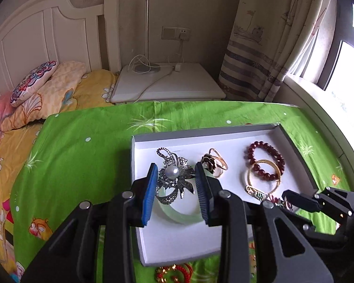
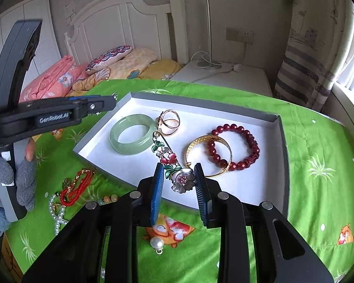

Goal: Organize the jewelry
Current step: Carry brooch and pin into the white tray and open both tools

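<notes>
While both of your grippers hang over the white tray (image 2: 275, 122) on the green bedspread (image 2: 318, 146), you look to be in the carrying-in step of tidying the jewelry: each tool has a brooch pinched between its blue pads. Your left gripper (image 1: 177, 184) is closed on the dark rhinestone brooch with a pearl centre (image 1: 173, 174), held above the near-left part of the tray, over the pale green jade bangle (image 2: 131, 133). Your right gripper (image 2: 179, 181) is closed on the grey flower head of the enamel flower brooch (image 2: 174, 167), whose stem reaches out over the middle of the tray. Already lying inside are the gold ring (image 2: 170, 122) toward the far wall, and on the right the red bead bracelet (image 2: 236, 146) overlapping the gold bangle (image 2: 207, 153). The next move, as I judge it, calls for lowering each brooch to a bare patch of the white floor before you let the pads part; the near-left corner looks free. Still outside on the cloth to the near left are the red cord bracelet (image 2: 75, 186) and the pearl strand (image 2: 57, 212), so more trips remain. The only writing you can read is "GenRobot.AI" on the side of the left tool in the right wrist view.
</notes>
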Demonstrator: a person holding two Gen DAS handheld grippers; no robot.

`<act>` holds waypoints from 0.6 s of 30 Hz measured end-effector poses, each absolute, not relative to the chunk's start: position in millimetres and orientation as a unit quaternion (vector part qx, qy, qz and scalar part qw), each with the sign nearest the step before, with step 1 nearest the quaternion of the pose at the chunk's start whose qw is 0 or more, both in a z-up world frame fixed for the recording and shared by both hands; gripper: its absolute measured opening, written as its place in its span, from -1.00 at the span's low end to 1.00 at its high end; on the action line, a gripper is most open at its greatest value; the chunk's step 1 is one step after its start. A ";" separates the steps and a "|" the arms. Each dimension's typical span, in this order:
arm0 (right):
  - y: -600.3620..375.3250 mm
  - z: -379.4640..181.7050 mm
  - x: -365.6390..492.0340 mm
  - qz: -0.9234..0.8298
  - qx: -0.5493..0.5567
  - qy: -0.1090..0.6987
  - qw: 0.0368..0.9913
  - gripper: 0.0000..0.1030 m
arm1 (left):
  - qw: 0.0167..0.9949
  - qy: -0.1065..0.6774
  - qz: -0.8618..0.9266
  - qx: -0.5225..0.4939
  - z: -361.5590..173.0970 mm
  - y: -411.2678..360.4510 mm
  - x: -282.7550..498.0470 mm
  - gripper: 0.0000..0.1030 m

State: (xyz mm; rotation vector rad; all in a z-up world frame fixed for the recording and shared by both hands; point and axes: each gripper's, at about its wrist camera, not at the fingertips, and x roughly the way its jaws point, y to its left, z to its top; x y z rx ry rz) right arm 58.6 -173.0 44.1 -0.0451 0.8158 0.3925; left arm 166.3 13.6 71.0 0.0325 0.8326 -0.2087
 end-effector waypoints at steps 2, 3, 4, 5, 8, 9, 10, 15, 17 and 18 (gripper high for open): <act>-160.5 39.7 63.4 0.184 -0.039 0.399 0.897 -0.47 | 0.902 0.421 -0.093 0.029 63.2 8.4 181.9 -0.39; -155.2 38.4 65.9 0.182 -0.046 0.402 0.896 -0.47 | 0.898 0.430 -0.088 0.035 57.9 6.2 189.0 -0.39; -152.1 36.7 68.9 0.181 -0.050 0.406 0.894 -0.47 | 0.894 0.438 -0.084 0.041 52.2 5.0 195.4 -0.39; -148.2 34.9 71.9 0.179 -0.055 0.414 0.891 -0.47 | 0.891 0.445 -0.078 0.050 46.2 3.4 201.4 -0.38; -139.5 29.1 76.4 0.177 -0.072 0.425 0.885 -0.47 | 0.888 0.450 -0.072 0.057 36.5 4.6 212.0 -0.42; -138.4 27.3 77.0 0.176 -0.075 0.428 0.883 -0.47 | 0.887 0.453 -0.071 0.052 35.5 5.6 214.9 -0.42; -137.8 25.5 77.1 0.173 -0.079 0.429 0.883 -0.47 | 0.886 0.455 -0.068 0.050 34.7 6.4 217.8 -0.42; -136.9 16.0 82.9 0.171 -0.074 0.433 0.882 -0.47 | 0.883 0.461 -0.053 0.063 28.6 7.1 225.2 -0.43; -136.6 15.7 82.9 0.177 -0.064 0.432 0.882 -0.47 | 0.884 0.459 -0.048 0.067 26.8 6.5 225.9 -0.44; -136.3 16.0 83.2 0.175 -0.061 0.431 0.883 -0.46 | 0.885 0.458 -0.047 0.069 27.2 7.0 226.1 -0.42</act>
